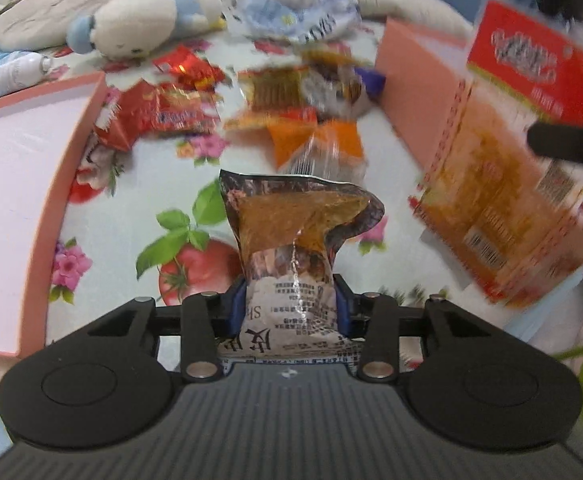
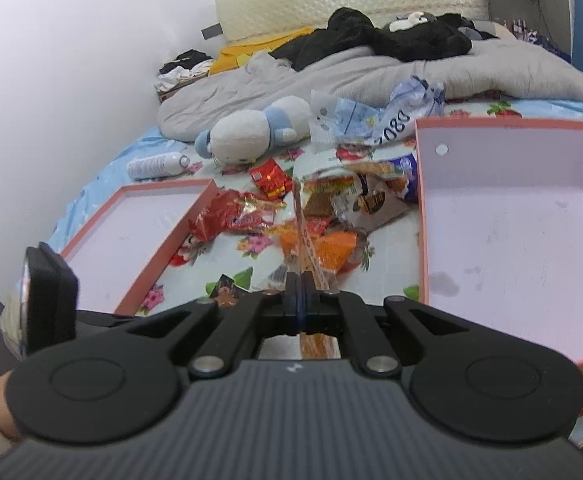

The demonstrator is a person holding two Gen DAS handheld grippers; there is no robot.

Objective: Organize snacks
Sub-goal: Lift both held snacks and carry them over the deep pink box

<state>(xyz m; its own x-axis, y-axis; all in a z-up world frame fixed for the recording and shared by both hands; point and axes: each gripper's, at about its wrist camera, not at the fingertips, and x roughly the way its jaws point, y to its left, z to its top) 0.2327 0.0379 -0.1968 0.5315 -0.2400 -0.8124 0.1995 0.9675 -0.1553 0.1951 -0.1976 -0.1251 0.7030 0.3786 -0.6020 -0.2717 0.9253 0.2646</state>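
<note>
In the left wrist view, a shallow pink cardboard box lid (image 1: 31,184) is lying at the left edge on the floral bedsheet (image 1: 131,208). At centre, the left claw (image 1: 291,304) is gripping the lower end of a crinkled brown foil snack packet with orange filling (image 1: 299,232), its blue pads pressing the packet's sides at a middling width. Above it, a loose pile of red and orange snack wrappers (image 1: 251,108) is sitting in the upper middle. At the right, a large flat orange and red snack bag (image 1: 503,184) is hanging in front of the deep pink box (image 1: 415,92).

In the right wrist view, the right claw (image 2: 302,292) is pinched fully together on that bag's thin edge, seen end-on.

Both packets look light, soft and slippery, and the contents are likely crushable. Holding by a sealed seam or a flat end seems safest, since a grip across the puffy middle could slide or burst.
</note>
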